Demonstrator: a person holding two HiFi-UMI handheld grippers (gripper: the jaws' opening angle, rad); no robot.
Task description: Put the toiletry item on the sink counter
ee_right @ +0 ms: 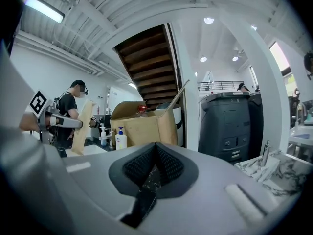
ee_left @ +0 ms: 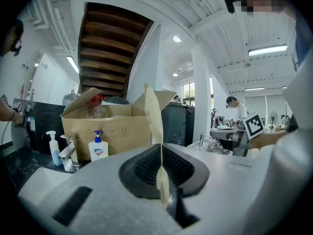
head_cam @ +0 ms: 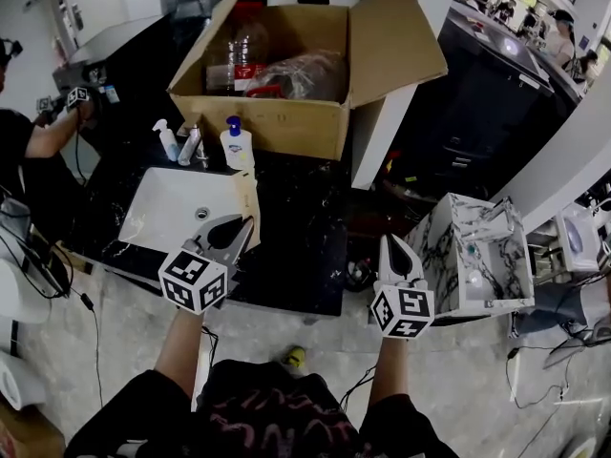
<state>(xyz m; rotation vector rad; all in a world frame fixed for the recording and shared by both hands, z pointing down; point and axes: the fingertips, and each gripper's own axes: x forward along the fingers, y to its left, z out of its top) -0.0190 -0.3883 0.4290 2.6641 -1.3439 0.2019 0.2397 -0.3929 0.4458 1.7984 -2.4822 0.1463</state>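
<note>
My left gripper (head_cam: 237,229) is shut on a thin flat tan item (head_cam: 246,197) that stands on edge above its jaws, over the right rim of the white sink basin (head_cam: 172,213). In the left gripper view the same tan item (ee_left: 152,126) rises upright from the closed jaws (ee_left: 160,151). My right gripper (head_cam: 393,248) is shut with nothing between its pads (ee_right: 155,151), and hovers right of the black counter (head_cam: 296,237). A pump soap bottle (head_cam: 236,144), a small spray bottle (head_cam: 167,141) and the faucet (head_cam: 197,147) stand behind the basin.
An open cardboard box (head_cam: 286,113) holding bottles and a bag sits at the back of the counter. A marble-patterned sink unit (head_cam: 477,256) stands to the right. Another person (head_cam: 29,141) works at the left with a gripper. Cables lie on the floor.
</note>
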